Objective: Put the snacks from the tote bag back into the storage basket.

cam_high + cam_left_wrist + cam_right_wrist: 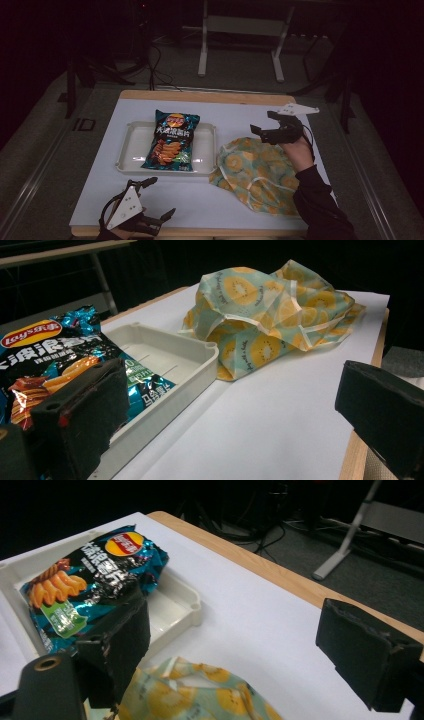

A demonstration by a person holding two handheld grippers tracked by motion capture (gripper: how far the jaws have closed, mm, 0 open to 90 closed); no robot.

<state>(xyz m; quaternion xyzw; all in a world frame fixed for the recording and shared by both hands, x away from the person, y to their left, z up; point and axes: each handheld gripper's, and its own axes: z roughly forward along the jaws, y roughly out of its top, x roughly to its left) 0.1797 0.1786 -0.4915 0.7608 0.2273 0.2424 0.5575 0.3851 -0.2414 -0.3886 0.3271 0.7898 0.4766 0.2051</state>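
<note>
2 hand-held grippers (pixel 156 198) (pixel 263 121) agape, empty; chip bag (pixel 171 140) lengthwise across tray (pixel 128 150), top facing away.

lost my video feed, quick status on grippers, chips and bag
Both hand-held grippers open, empty: left at near edge, right above the fruit-print bag. Chip bag in white tray. Nothing in the way.

The left gripper (pixel 159 197) hangs low with jaws spread wide and empty; the right gripper (pixel 263 121) is raised, likewise gaping.
</note>
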